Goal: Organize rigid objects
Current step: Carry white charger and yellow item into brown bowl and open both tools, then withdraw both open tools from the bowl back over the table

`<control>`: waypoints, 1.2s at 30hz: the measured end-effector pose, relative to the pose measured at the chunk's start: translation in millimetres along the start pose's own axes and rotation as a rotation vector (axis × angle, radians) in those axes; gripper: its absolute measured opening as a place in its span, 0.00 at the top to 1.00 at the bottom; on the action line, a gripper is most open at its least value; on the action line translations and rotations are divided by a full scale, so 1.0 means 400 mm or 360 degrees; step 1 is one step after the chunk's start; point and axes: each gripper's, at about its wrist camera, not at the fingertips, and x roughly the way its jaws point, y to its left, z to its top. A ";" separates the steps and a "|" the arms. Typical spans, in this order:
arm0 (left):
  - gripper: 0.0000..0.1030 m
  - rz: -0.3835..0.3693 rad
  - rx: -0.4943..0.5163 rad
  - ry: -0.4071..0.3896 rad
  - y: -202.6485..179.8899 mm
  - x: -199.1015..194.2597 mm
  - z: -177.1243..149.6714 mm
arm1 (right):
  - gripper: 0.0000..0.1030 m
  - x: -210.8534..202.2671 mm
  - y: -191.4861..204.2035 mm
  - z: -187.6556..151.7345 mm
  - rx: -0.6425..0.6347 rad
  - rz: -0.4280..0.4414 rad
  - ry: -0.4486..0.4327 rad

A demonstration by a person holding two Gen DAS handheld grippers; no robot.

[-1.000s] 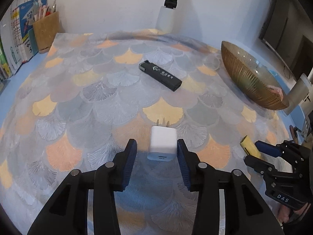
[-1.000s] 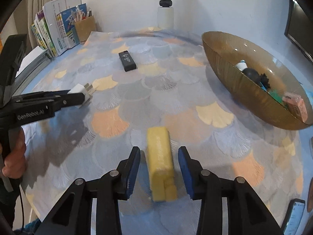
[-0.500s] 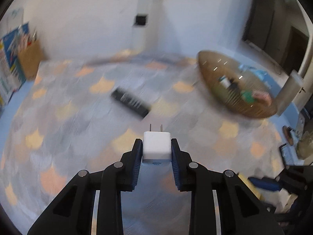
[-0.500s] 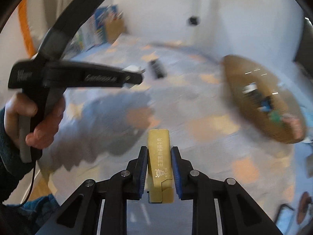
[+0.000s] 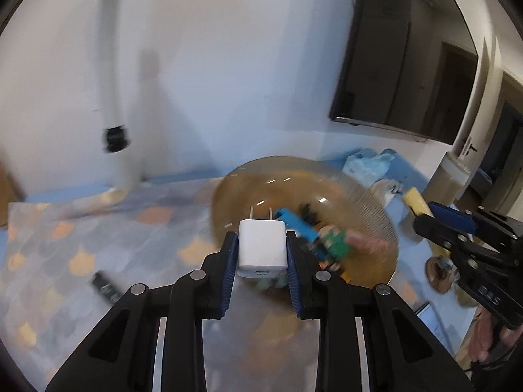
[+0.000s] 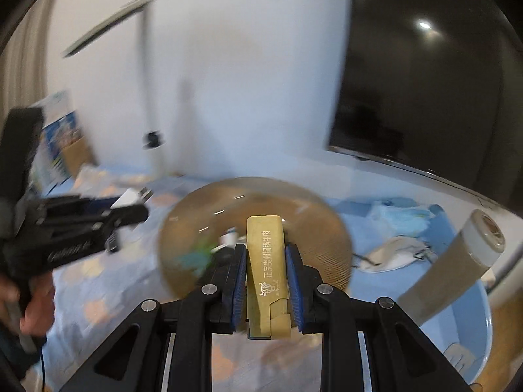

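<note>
My left gripper [image 5: 261,254] is shut on a white plug charger [image 5: 261,248], prongs forward, held in the air before the amber glass bowl [image 5: 372,215]. The bowl holds several small items, blurred. My right gripper [image 6: 266,274] is shut on a yellow box-shaped lighter [image 6: 266,261] with printed characters, held above the near rim of the bowl [image 6: 327,228]. The right gripper with the yellow lighter [image 5: 415,201] shows at the right of the left wrist view. The left gripper with the charger [image 6: 134,196] shows at the left of the right wrist view.
A black lighter [image 5: 104,285] lies on the patterned mat [image 5: 65,235] at the left. A white lamp post [image 5: 114,114] stands at the back. A wall television [image 6: 425,98] hangs at the right. A roll [image 6: 457,261] and crumpled bags [image 6: 398,215] lie right of the bowl.
Both grippers closed on their objects, lifted them off the mat and swung toward the bowl. The views are blurred by this motion.
</note>
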 end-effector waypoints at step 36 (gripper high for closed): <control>0.25 0.0357 -0.0317 -0.0218 0.316 -0.292 -0.149 | 0.42 -0.057 0.210 0.008 0.0044 0.0457 -0.0013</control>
